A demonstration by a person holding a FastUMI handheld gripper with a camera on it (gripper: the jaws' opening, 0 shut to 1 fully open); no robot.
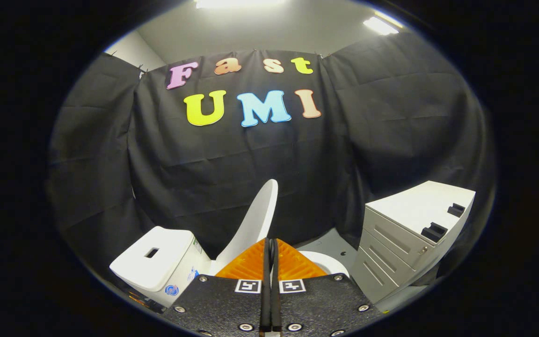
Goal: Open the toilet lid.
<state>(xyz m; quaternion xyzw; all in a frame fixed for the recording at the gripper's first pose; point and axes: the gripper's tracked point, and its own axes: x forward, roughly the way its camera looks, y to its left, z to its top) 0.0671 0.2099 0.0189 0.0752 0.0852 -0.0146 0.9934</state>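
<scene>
- Toilet lid (256, 219) raised, tilted back toward tank (155, 260), just beyond the fingertips.
- Gripper (271, 248) pressed together, no gap visible, nothing held; contact with lid hard to tell.
- Seat rim (328, 263) partly hidden behind fingers (bowl not visible).
- White drawer cabinet (410, 236) near, beside toilet, two dark clips on top.
- Black cloth wall (232, 164) behind, grey floor, ceiling lights above.
</scene>
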